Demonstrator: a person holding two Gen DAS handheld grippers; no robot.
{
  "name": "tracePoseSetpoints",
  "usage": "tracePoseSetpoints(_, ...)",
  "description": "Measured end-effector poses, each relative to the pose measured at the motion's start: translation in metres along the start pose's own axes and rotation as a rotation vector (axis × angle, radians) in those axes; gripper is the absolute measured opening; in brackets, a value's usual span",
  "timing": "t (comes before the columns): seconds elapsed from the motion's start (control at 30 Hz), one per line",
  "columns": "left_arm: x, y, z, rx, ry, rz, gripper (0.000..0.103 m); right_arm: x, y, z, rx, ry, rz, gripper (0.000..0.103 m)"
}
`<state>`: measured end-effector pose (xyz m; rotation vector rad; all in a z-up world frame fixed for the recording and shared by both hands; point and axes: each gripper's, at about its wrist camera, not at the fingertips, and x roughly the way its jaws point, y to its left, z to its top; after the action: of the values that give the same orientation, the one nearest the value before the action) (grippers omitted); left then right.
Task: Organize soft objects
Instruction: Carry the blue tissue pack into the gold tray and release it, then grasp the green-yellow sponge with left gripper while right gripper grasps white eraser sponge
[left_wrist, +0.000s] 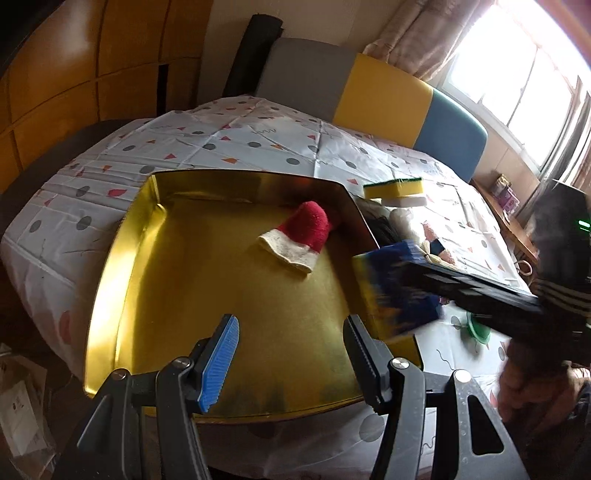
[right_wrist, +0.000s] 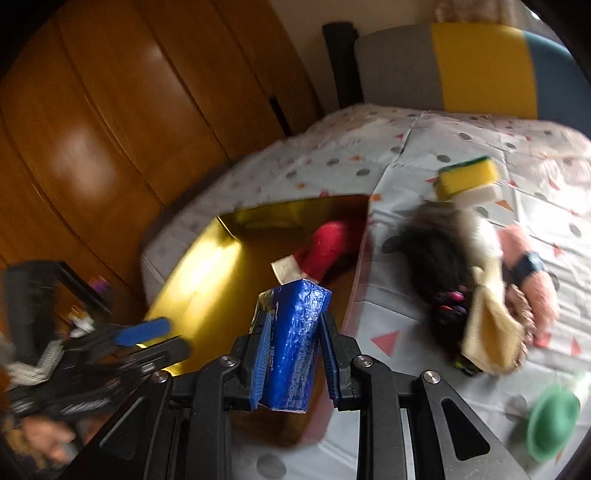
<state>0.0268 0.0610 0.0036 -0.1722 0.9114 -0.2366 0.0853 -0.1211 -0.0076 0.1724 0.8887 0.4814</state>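
A gold tray lies on the patterned cloth, with a red sock with a white cuff inside it near its far right. My left gripper hangs open over the tray's near part with nothing between its fingers. My right gripper is shut on a blue packet, which it holds upright above the tray's right rim. In the left wrist view the blue packet and the right gripper come in blurred from the right. The right wrist view shows the gold tray, the sock and the left gripper.
To the right of the tray lie a yellow-green sponge on a white one, a doll with black hair and a green object. A colour-block headboard stands behind, wooden cupboards to the left.
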Motion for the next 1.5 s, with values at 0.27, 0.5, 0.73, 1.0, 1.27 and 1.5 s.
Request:
tracePoseSetpoints(0.27, -0.004, 0.006, -0.001, 0.018, -0.008, 0.009, 0.060, 0.054, 0.009, 0.009, -0.051, 0.087, -0.153, 0.051)
tracePoseSetpoints(0.5, 0.010, 0.005, 0.004, 0.007, 0.026, -0.009, 0.059, 0.017, -0.002, 0.002, -0.056, 0.021, -0.178, 0.062)
tracePoseSetpoints(0.73, 0.023, -0.014, 0.031, 0.035, 0.037, -0.052, 0.059, -0.022, -0.036, -0.017, -0.027, 0.004, -0.243, 0.069)
tracePoseSetpoints(1.0, 0.059, -0.058, 0.097, -0.010, 0.138, -0.207, 0.078, -0.062, -0.091, -0.031, 0.023, -0.030, -0.325, 0.074)
tracePoseSetpoints(1.27, 0.138, -0.109, 0.171, -0.105, 0.311, -0.308, 0.091, -0.075, -0.124, -0.041, 0.052, -0.066, -0.322, 0.079)
tracePoseSetpoints(1.5, 0.221, -0.136, 0.220, -0.182, 0.447, -0.261, 0.098, -0.095, -0.107, -0.033, 0.022, -0.159, -0.270, 0.087)
